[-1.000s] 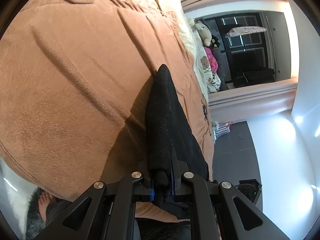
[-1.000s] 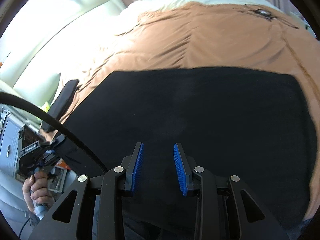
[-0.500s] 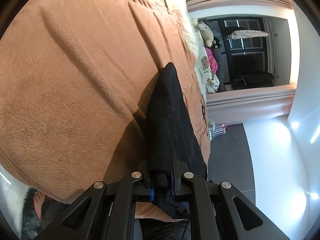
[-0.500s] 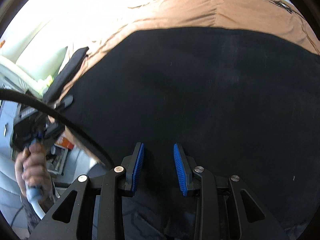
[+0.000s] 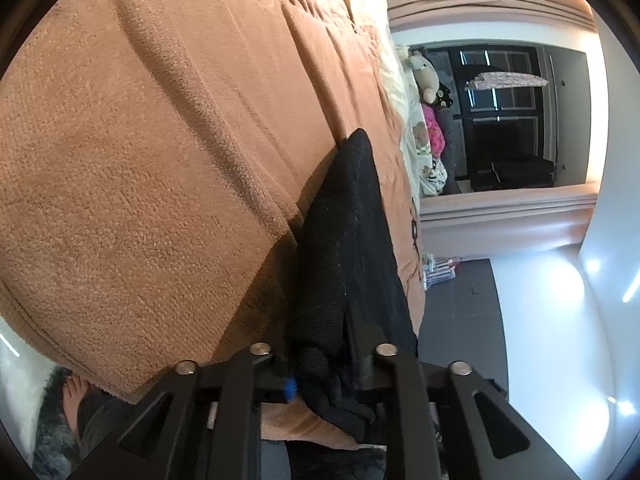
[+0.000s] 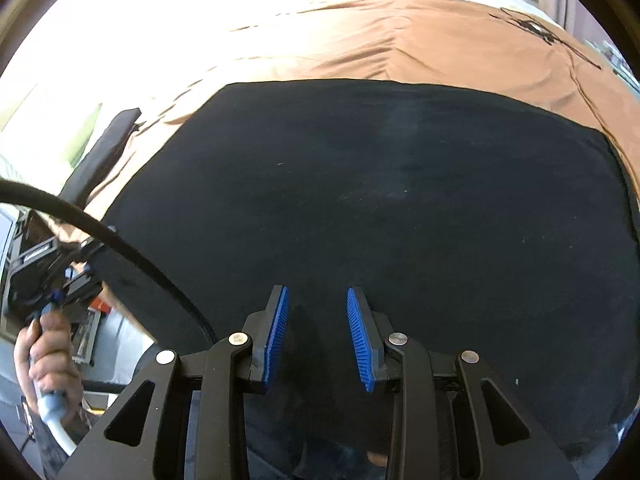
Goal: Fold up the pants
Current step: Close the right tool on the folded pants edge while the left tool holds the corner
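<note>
Black pants (image 6: 380,200) lie spread flat on a brown blanket (image 6: 400,32) on the bed. In the left wrist view my left gripper (image 5: 320,364) is shut on a bunched edge of the pants (image 5: 344,248), which rises from the blanket (image 5: 152,152). In the right wrist view my right gripper (image 6: 318,334) is open with blue pads (image 6: 276,332), hovering over the near part of the pants, holding nothing. The left gripper (image 6: 76,280) shows at the pants' left corner.
A black cable (image 6: 120,240) crosses the left of the right wrist view. Stuffed toys (image 5: 428,76) and a pillow lie at the bed's head. A dark window (image 5: 508,120) and grey floor (image 5: 460,320) lie beyond the bed.
My right gripper dipped close to the pants and has drawn back, still open. My left gripper stays shut on the pants' edge and has shifted slightly closer to the blanket.
</note>
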A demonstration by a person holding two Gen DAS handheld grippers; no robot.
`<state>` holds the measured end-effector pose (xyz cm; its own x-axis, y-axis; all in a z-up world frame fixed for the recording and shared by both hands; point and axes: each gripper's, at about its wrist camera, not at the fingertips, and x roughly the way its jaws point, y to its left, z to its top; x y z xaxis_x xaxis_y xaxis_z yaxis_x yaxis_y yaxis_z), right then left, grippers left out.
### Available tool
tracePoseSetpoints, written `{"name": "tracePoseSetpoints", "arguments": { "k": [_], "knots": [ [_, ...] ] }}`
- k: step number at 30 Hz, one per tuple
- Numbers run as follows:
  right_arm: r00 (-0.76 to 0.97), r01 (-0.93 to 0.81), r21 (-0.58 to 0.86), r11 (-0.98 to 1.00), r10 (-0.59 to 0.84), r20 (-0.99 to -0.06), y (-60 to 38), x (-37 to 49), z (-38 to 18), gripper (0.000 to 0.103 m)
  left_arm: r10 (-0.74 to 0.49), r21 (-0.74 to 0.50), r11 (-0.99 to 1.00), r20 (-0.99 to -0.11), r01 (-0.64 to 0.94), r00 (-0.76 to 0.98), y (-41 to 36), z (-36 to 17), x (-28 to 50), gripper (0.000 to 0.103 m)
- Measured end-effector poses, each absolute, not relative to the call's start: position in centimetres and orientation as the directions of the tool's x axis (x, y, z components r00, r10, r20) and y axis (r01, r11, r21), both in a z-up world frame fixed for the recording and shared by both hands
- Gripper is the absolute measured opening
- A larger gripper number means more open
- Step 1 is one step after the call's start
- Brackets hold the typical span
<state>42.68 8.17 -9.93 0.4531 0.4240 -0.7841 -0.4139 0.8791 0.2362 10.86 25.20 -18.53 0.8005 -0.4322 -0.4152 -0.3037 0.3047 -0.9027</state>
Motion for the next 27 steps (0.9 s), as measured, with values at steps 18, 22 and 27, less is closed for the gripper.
{"name": "tracePoseSetpoints", "arguments": {
  "k": [18,22,27],
  "knots": [
    [0.478,-0.333,0.196,0.923,0.344,-0.808,11.6,51.0,-10.6,0.017,-0.332,-0.881,0.249,-0.467,-0.402,0.819,24.5,-18.9,11.2,0.030],
    [0.485,-0.303,0.191,0.934,0.324,-0.813,12.1,53.1,-11.0,0.017,-0.320,-0.874,0.249,-0.482,-0.418,0.816,24.4,-18.9,11.2,0.030],
    [0.481,-0.300,0.220,0.928,0.346,-0.805,11.7,53.5,-11.1,0.017,-0.311,-0.876,0.258,-0.475,-0.408,0.824,24.2,-18.5,11.1,0.014]
  ]
}}
